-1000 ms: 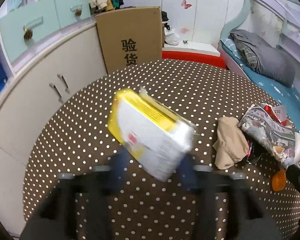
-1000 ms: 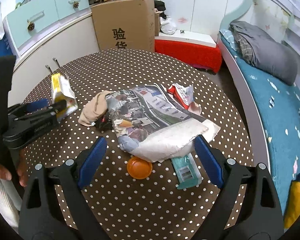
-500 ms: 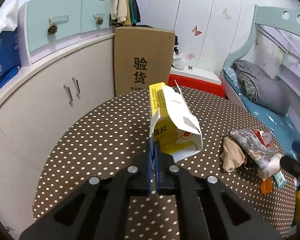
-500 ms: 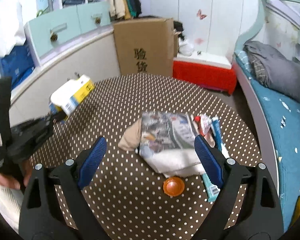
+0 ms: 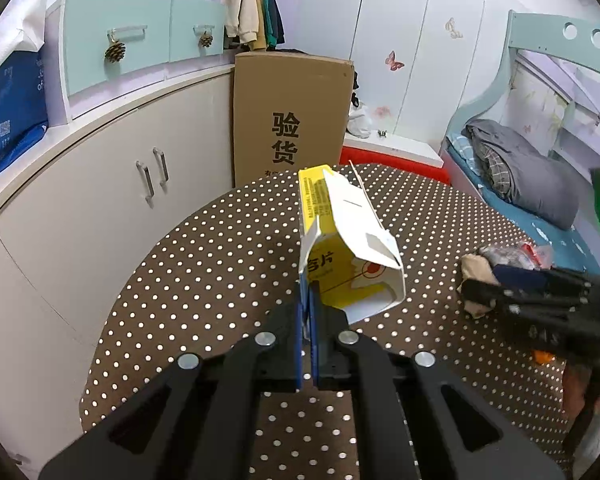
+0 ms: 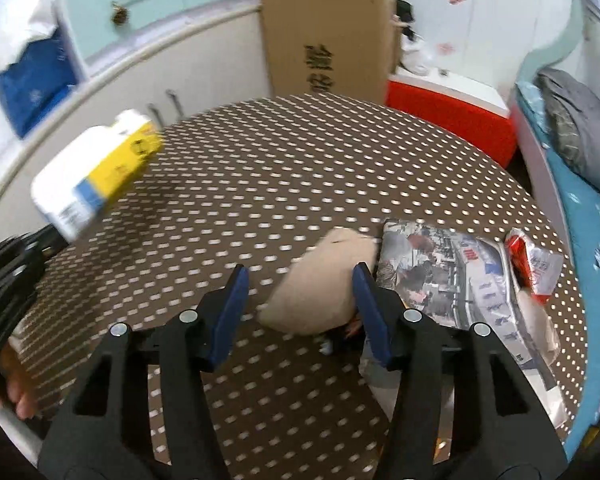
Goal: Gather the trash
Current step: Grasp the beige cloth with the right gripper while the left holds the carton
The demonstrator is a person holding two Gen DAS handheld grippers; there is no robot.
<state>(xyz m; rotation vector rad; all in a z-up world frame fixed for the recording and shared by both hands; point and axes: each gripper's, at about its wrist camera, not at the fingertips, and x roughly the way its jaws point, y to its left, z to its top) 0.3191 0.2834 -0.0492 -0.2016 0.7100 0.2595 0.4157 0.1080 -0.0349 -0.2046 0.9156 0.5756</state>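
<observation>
A yellow and white carton (image 5: pixel 340 240) hangs above the dotted table (image 5: pixel 204 272), with my left gripper (image 5: pixel 308 300) shut on its lower edge. The right wrist view shows that carton (image 6: pixel 96 176) at the left, raised by the left gripper (image 6: pixel 50 236). A beige crumpled wad (image 6: pixel 320 280) lies between the blue pads (image 6: pixel 232 300) of my right gripper (image 6: pixel 300 284), whose jaws are closing. The right pad is at the wad's edge and the left pad stands apart from it. Beside the wad lie a folded newspaper (image 6: pixel 452 280) and a red and white wrapper (image 6: pixel 536 264).
A tall cardboard box (image 5: pixel 292 120) and white cupboards (image 5: pixel 100 184) stand behind the table. A red bench (image 6: pixel 452 108) and a bed (image 6: pixel 588 200) are at the right. An orange cap (image 5: pixel 544 356) lies near the table's right edge. A hand (image 6: pixel 16 392) shows at the lower left.
My left gripper shut on the carton and lifted it off the table. My right gripper swung left from the newspaper to the beige wad, and its jaws narrowed.
</observation>
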